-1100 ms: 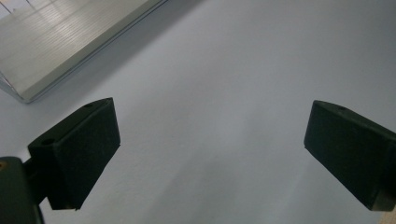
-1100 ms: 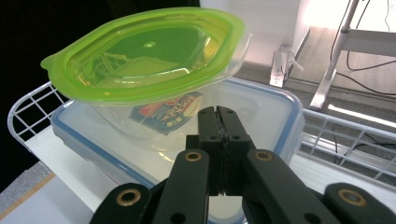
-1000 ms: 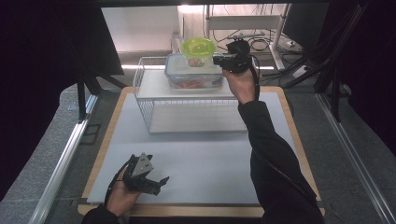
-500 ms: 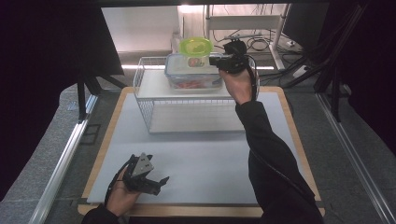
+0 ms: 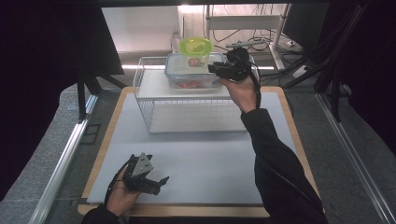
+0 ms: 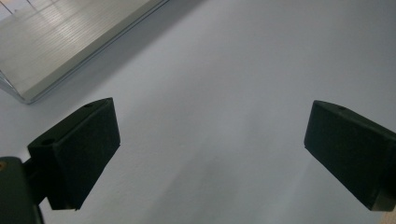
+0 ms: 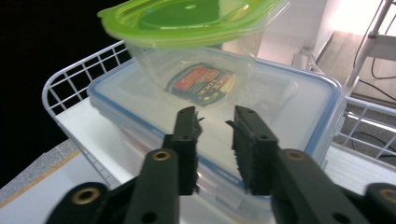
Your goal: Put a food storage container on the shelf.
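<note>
I count two containers at the top centre: one clear tub with green lid [image 5: 195,48] standing on one blue-rimmed box [image 5: 194,71] holding something red, on the wire rack [image 5: 145,81]. My right gripper [image 5: 214,68] is beside the box, jaws slightly apart, holding nothing. My left gripper [image 5: 159,184], lower left, is wide open.

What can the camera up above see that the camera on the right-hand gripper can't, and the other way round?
The high view takes in the whole white table, the left gripper resting near its front edge, and the person's forearms. The right gripper view reveals close detail: the red label on the green-lidded clear tub and the narrow gap between its jaws. Both show the right gripper, the blue-rimmed food container beneath the tub, and the white wire rack.
</note>
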The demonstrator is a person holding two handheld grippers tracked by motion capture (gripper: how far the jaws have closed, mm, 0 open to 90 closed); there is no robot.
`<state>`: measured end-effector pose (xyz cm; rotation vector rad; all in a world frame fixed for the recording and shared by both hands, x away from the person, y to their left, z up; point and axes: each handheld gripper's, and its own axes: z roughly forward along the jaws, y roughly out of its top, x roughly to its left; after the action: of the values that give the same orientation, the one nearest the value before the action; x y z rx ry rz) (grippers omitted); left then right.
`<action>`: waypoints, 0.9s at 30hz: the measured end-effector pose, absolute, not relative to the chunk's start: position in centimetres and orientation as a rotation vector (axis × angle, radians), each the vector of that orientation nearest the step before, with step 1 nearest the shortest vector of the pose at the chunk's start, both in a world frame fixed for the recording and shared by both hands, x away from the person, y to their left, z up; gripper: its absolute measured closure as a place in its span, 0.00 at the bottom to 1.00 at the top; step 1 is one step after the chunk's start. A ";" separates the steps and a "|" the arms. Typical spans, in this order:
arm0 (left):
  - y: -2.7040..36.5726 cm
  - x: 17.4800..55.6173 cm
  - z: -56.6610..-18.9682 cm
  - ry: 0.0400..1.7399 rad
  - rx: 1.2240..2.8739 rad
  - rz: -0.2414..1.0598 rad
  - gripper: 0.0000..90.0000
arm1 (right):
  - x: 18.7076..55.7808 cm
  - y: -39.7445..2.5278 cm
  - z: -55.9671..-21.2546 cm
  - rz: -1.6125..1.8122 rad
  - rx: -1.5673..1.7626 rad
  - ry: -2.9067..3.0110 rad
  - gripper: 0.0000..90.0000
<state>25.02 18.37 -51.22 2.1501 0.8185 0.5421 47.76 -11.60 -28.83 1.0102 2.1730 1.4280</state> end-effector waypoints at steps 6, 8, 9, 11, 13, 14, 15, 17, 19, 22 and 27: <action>18.3 25.0 -51.2 0.815 2.153 0.547 0.04 | 46.3 -12.4 -29.2 1.438 0.973 2.208 0.60; 18.3 25.0 -51.2 0.817 2.153 0.547 0.04 | 45.6 -12.6 -29.4 1.428 0.950 2.216 0.55; 18.3 25.0 -51.2 0.817 2.152 0.547 0.04 | 45.4 -12.8 -29.5 1.426 0.945 2.219 0.54; 18.3 25.0 -51.2 0.816 2.152 0.548 0.04 | 44.8 -13.0 -29.7 1.420 0.935 2.229 0.51; 18.3 25.0 -51.2 0.815 2.153 0.549 0.04 | 44.2 -13.2 -29.9 1.410 0.924 2.235 0.48; 18.3 25.0 -51.2 0.816 2.155 0.549 0.04 | 44.0 -13.3 -30.0 1.409 0.917 2.235 0.47; 18.2 25.0 -51.2 0.816 2.155 0.550 0.03 | 43.7 -13.4 -30.1 1.408 0.912 2.237 0.46; 18.2 25.0 -51.2 0.816 2.154 0.548 0.03 | 43.2 -13.6 -30.4 1.407 0.905 2.240 0.43; 18.3 25.0 -51.2 0.817 2.156 0.548 0.03 | 42.8 -13.9 -30.8 1.400 0.894 2.247 0.40; 18.2 25.0 -51.2 0.816 2.156 0.550 0.03 | 42.1 -14.2 -31.4 1.402 0.891 2.261 0.36; 18.2 25.0 -51.3 0.814 2.160 0.549 0.03 | 41.1 -14.7 -32.6 1.383 0.876 2.285 0.28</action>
<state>24.99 18.18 -51.25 2.1596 0.8140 0.5489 41.06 -14.70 -32.59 0.8759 2.2850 1.3834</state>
